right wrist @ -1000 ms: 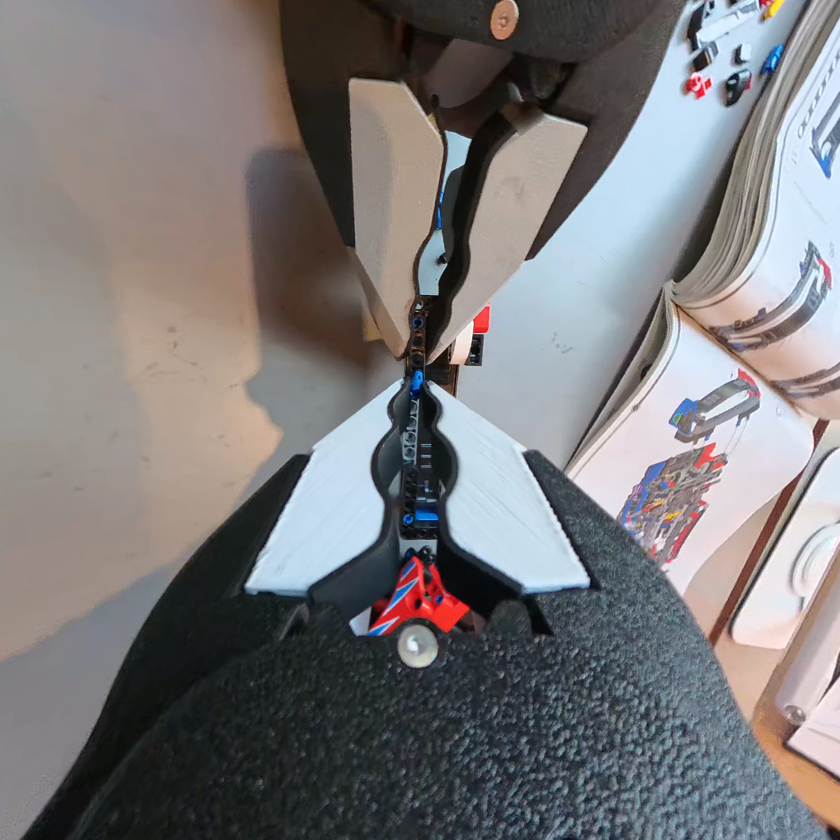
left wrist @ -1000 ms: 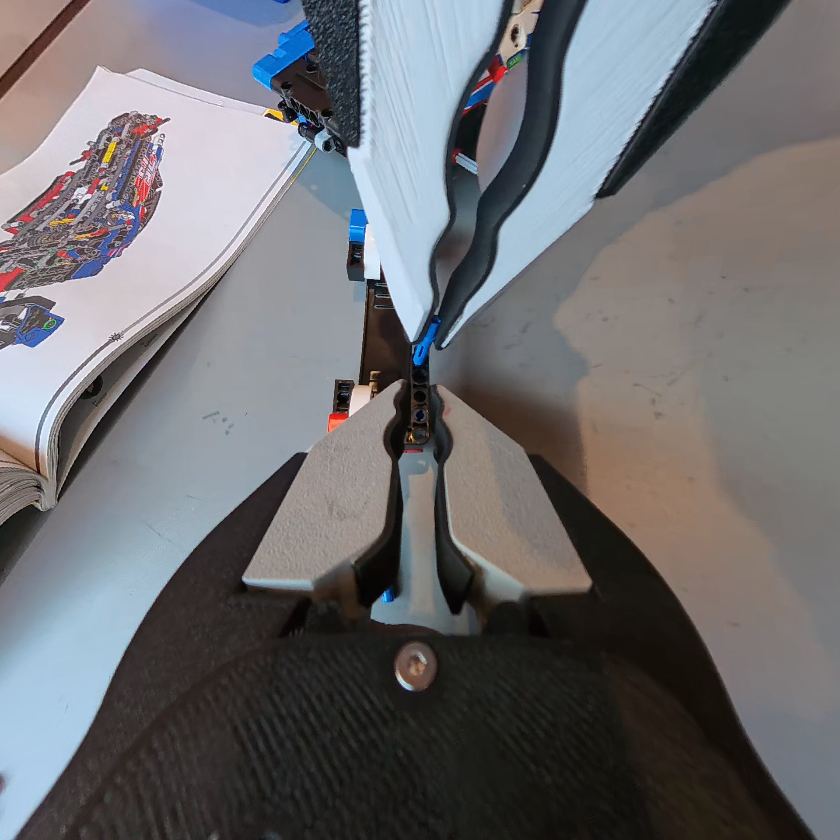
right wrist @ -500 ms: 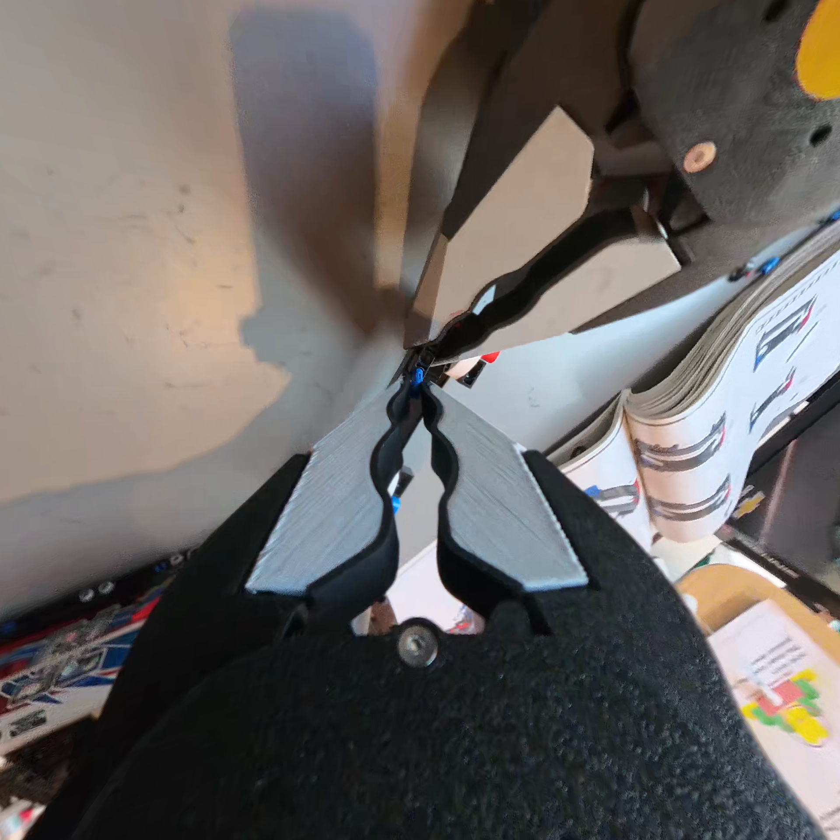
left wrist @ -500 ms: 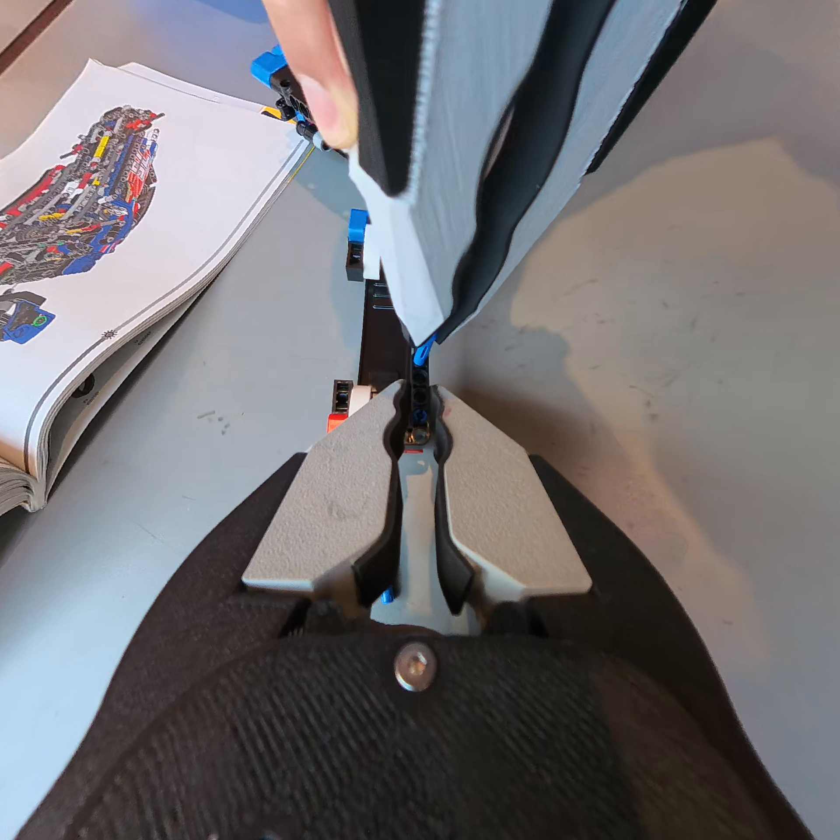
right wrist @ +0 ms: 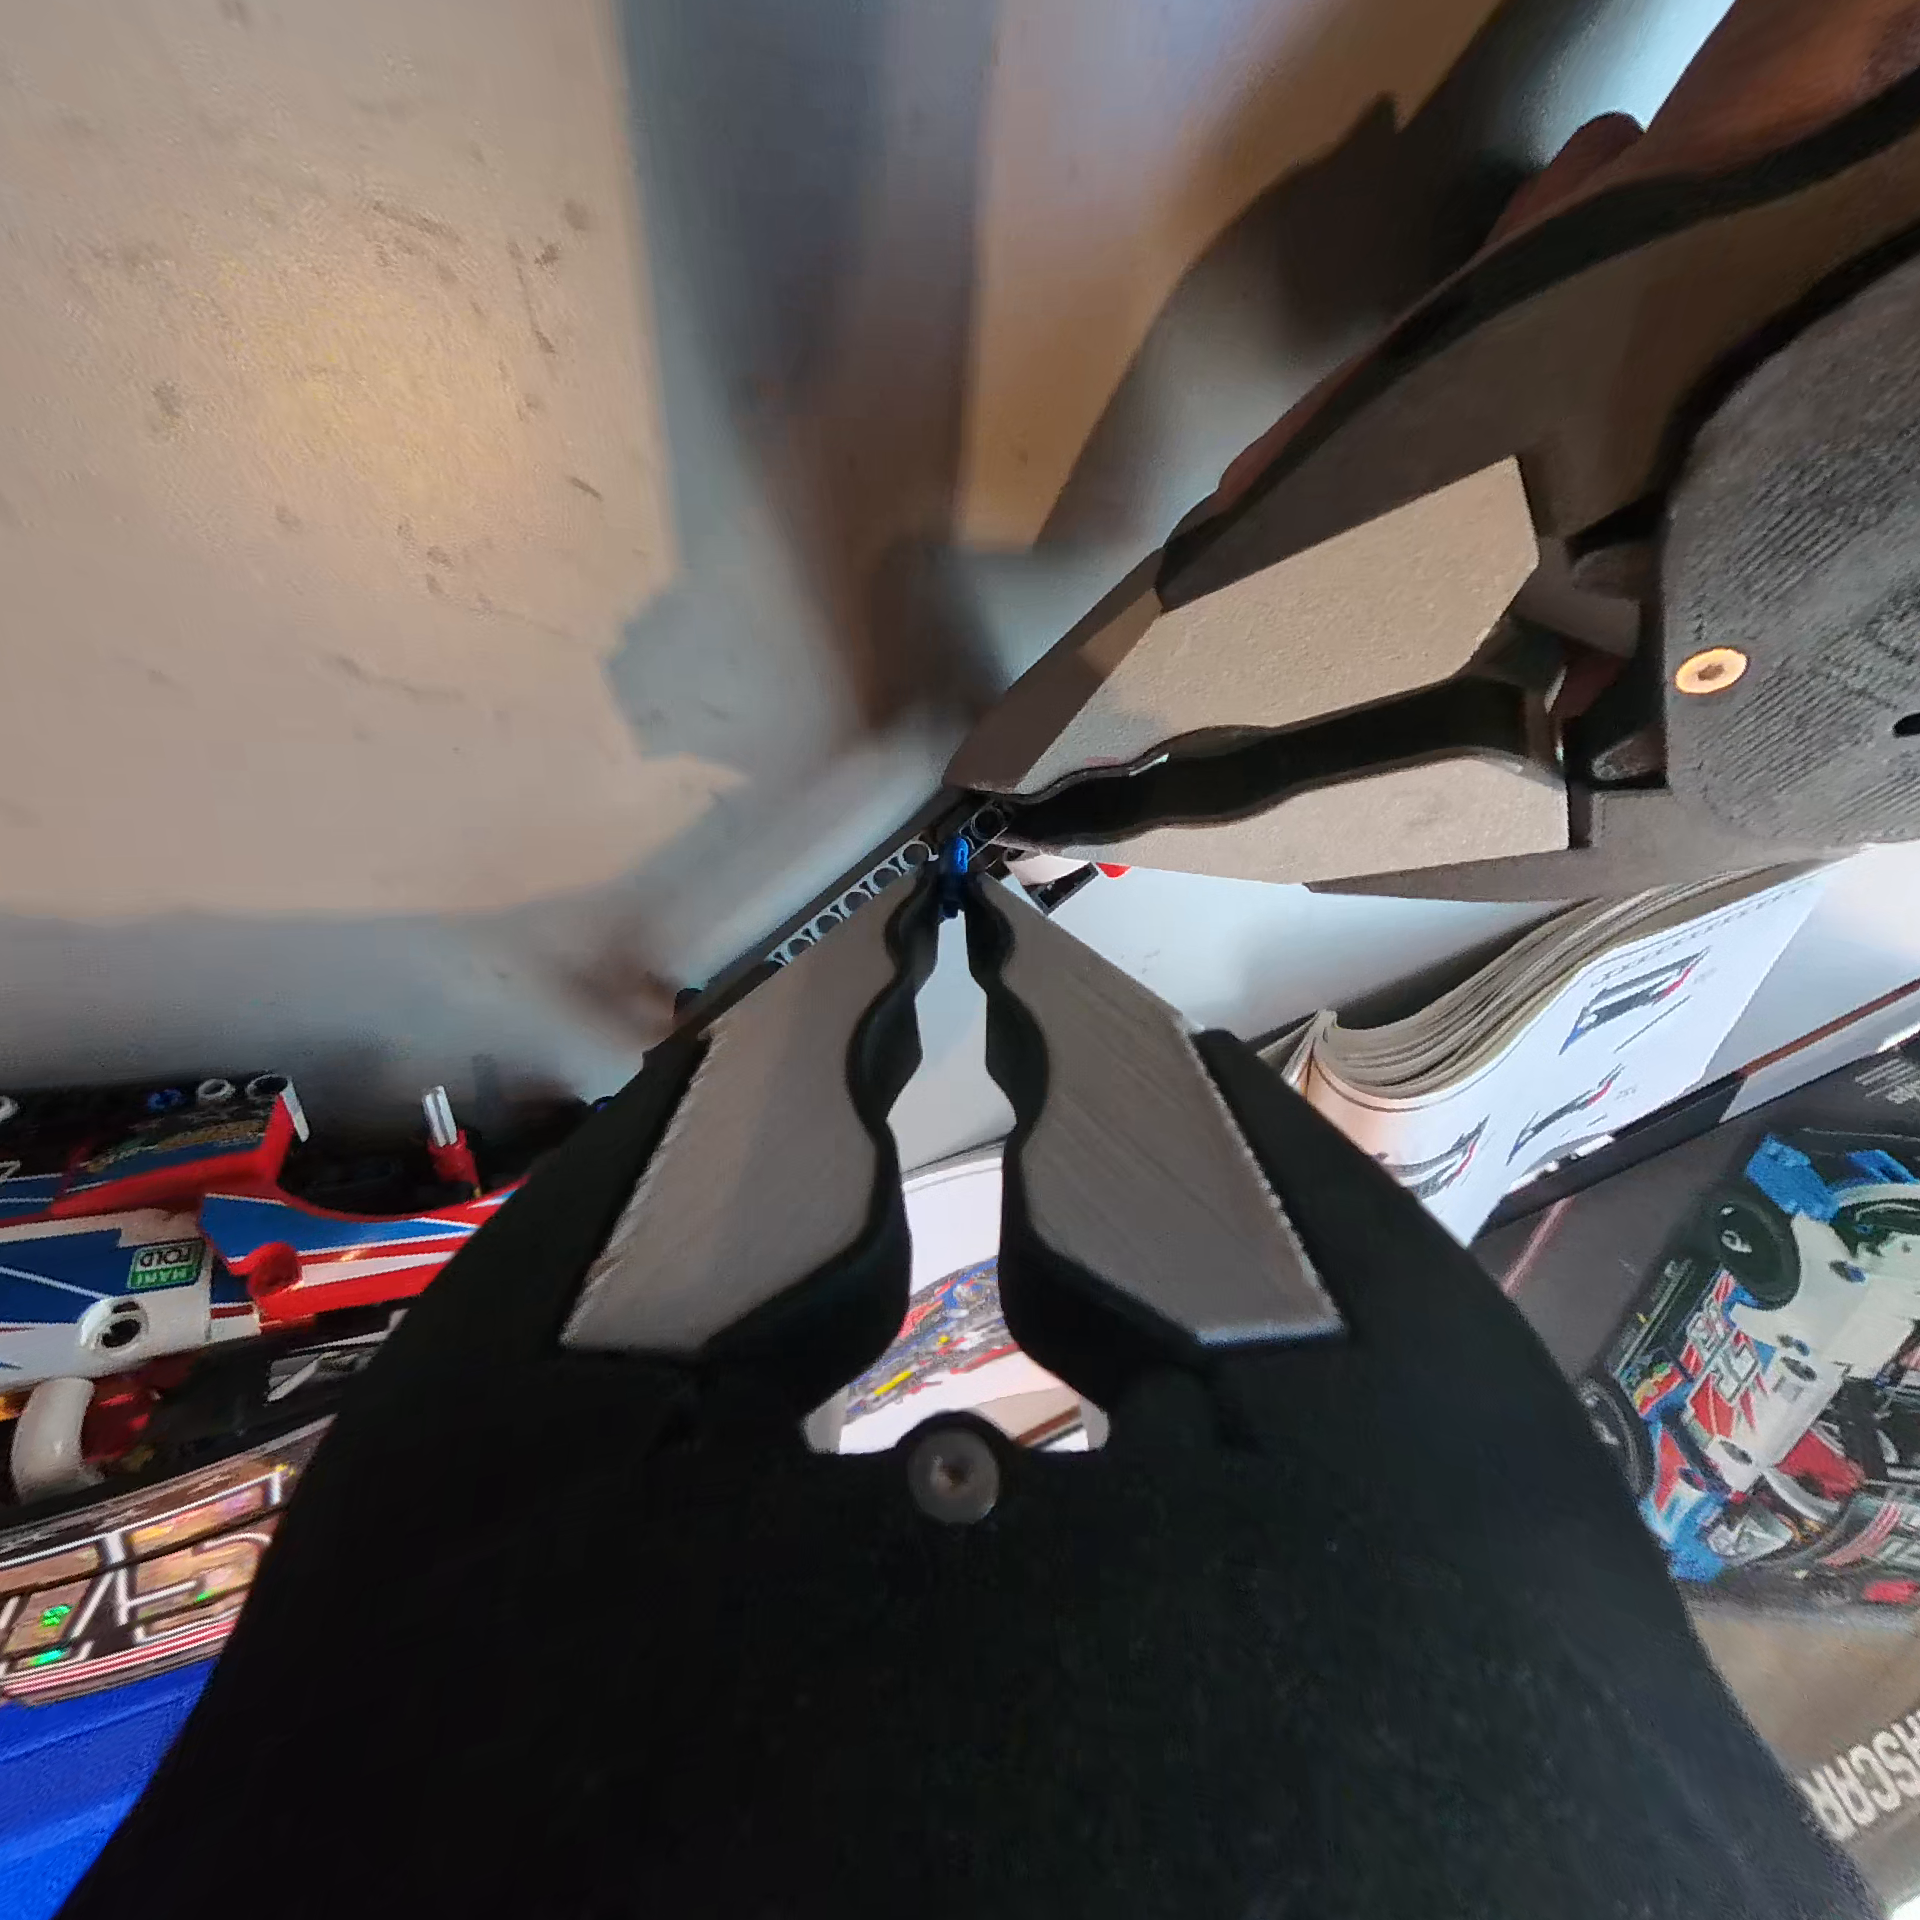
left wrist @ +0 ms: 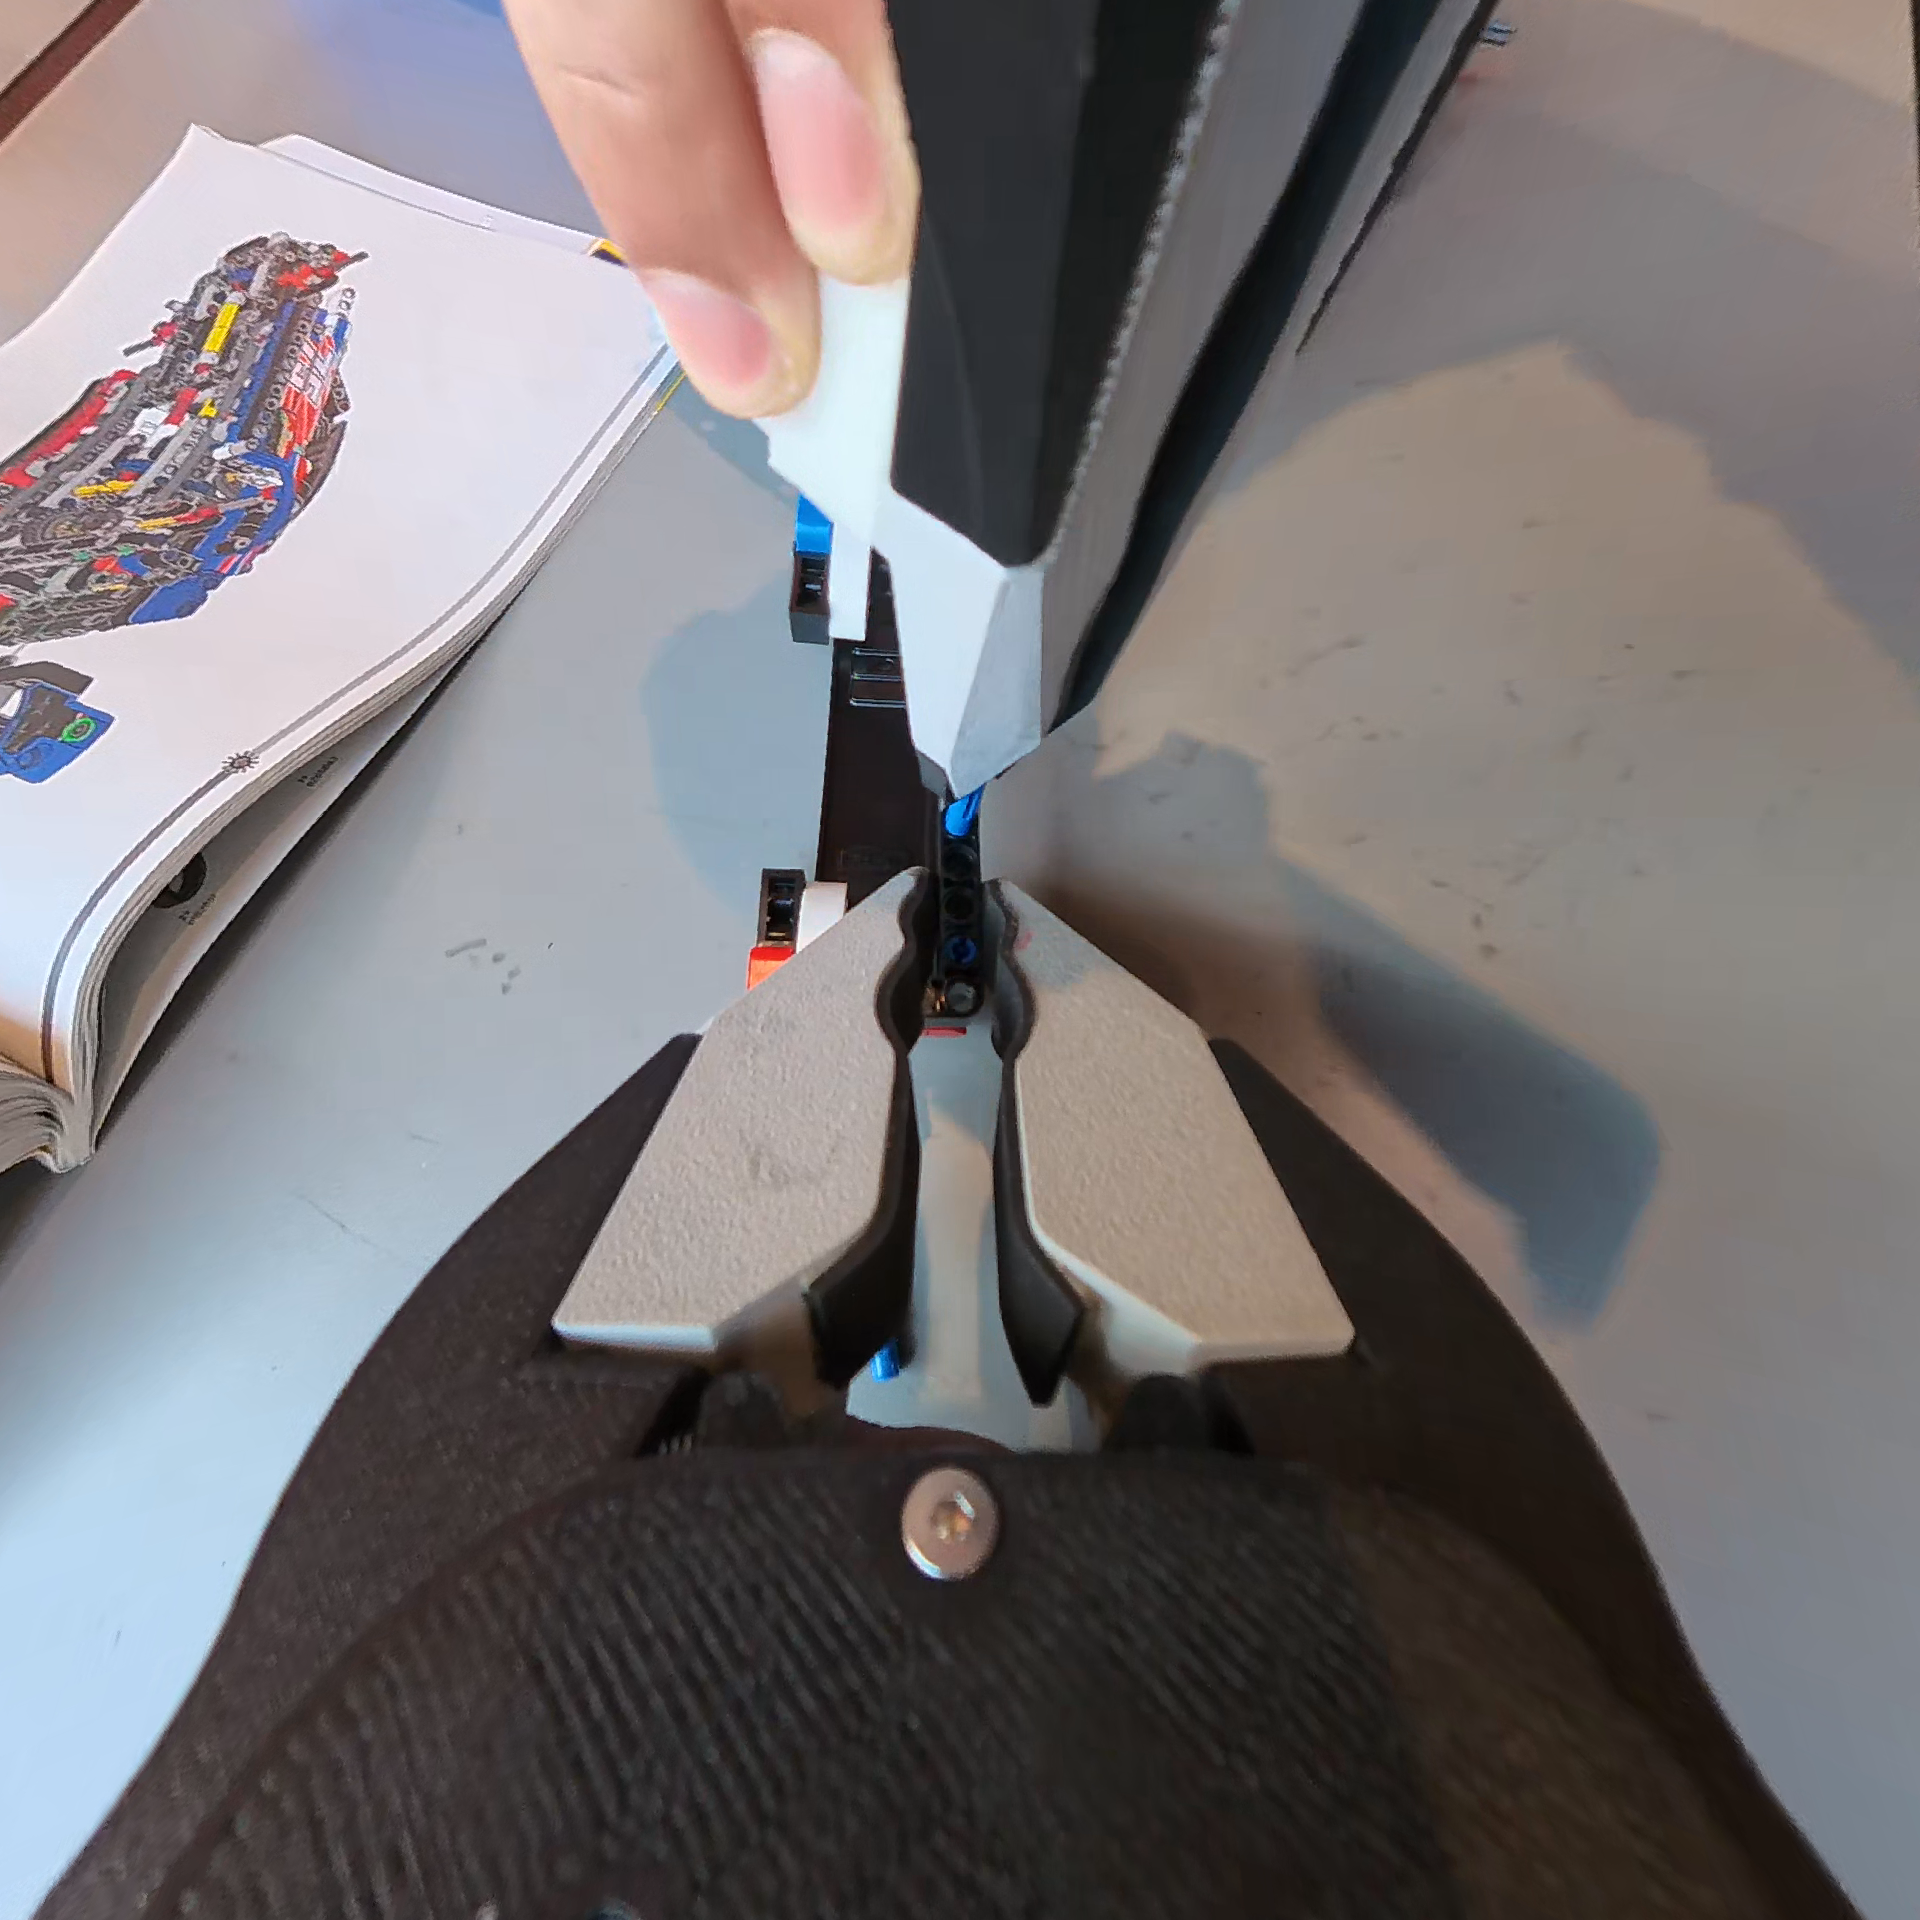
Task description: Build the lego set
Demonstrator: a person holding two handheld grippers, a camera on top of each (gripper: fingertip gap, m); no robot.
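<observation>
Right gripper (right wrist: 951,904) rolled sideways, pinching blue pin (right wrist: 954,857).

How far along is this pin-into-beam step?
Done: the left hand-held gripper is shut on the black beam, and the right hand-held gripper pinches the blue pin. In hand: the pin's tip sits at the beam's end hole. Left: pressing it home; much of the pin is exposed.

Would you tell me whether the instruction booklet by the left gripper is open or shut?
Open. The booklet lies flat on the table, spread to a page with a coloured drawing of the model, its other pages stacked beneath.
</observation>
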